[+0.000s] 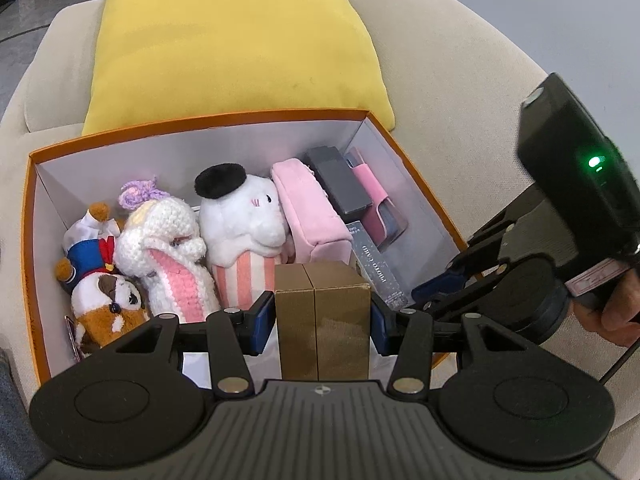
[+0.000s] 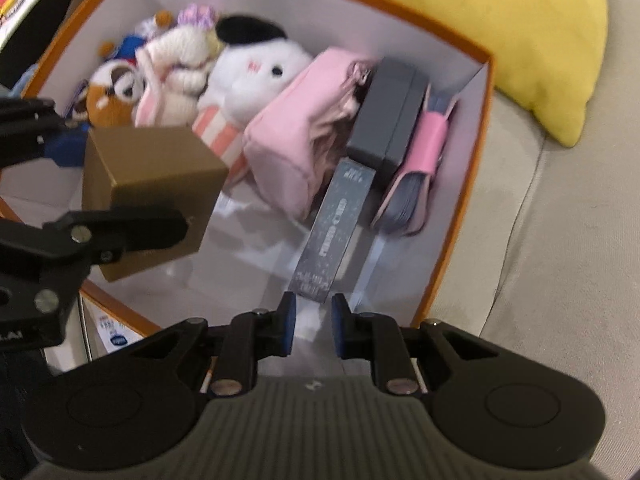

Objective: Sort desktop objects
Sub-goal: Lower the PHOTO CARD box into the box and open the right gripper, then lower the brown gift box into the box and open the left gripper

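Observation:
My left gripper (image 1: 322,320) is shut on a gold cardboard box (image 1: 322,312), held upright over the near end of the orange storage box (image 1: 200,117). The right wrist view shows the same gold box (image 2: 148,176) at the left, clamped between black fingers (image 2: 120,232). My right gripper (image 2: 314,312) points down into the orange box (image 2: 460,200) with its jaws a narrow gap apart. The near end of a slim grey speckled card box (image 2: 332,224) lies just beyond its tips, and I see no pad pressing on it. That card box (image 1: 380,272) leans beside the gold one.
The orange box holds several plush toys (image 1: 160,240), a pink pouch (image 1: 312,212), a dark grey case (image 1: 340,184) and a pink-strapped wallet (image 2: 420,168). It rests on a beige sofa (image 1: 460,120) against a yellow cushion (image 1: 232,40). A hand (image 1: 616,312) grips the right tool.

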Demonstrator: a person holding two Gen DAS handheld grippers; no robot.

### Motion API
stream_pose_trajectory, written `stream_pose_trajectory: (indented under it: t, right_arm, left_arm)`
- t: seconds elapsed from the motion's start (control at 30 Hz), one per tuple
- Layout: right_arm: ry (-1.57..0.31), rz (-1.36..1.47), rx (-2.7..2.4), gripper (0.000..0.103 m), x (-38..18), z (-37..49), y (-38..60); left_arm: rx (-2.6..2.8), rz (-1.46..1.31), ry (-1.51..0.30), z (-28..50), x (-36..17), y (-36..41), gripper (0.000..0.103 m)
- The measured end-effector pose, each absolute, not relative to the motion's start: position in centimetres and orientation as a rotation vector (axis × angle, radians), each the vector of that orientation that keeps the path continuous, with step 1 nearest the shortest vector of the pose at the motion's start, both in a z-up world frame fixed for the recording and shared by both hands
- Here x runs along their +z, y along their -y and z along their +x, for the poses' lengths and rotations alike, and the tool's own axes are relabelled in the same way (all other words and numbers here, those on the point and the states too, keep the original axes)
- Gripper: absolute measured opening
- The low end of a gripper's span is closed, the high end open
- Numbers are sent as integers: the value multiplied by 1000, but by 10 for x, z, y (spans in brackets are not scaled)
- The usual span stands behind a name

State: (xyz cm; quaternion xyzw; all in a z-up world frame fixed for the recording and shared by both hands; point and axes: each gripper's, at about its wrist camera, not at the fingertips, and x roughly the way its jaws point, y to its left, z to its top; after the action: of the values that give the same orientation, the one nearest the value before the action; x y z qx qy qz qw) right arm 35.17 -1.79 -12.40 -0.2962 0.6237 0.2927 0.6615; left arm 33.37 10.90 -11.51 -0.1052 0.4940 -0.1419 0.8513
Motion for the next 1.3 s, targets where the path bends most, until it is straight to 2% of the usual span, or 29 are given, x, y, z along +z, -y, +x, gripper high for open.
stream_pose_trajectory:
  t: [0.07, 0.27, 0.37, 0.6, 0.77, 1.03, 1.17, 1.3]
  right_arm:
    - [-1421, -691, 658, 14, -128, 351, 15]
    - [-1383, -654, 649, 15, -129, 352, 15]
    - [-1384, -656, 648, 9, -138, 351, 18]
    - [-1343, -674, 674, 5, -135, 346, 27]
    - [-1291, -681, 726, 14, -117, 343, 36]
    - [-1045, -586, 662, 17, -44, 350, 74]
    - [-1012, -519, 622, 17, -33, 340, 110]
    - [-1021, -481, 592, 17, -45, 350, 122]
  left_arm:
    - [-302, -228, -1041, 335, -117, -111, 55]
    - [-308, -242, -1049, 337, -122, -111, 55]
    - [-315, -244, -1056, 338, -124, -110, 55]
    - [-314, -235, -1069, 340, -129, -105, 55]
    - [-324, -232, -1066, 340, -126, -102, 55]
    - [-379, -290, -1053, 358, -107, -75, 55]
    - [-413, -418, -1086, 376, -114, -62, 55]
    - [-397, -494, -1123, 385, -133, -54, 55]
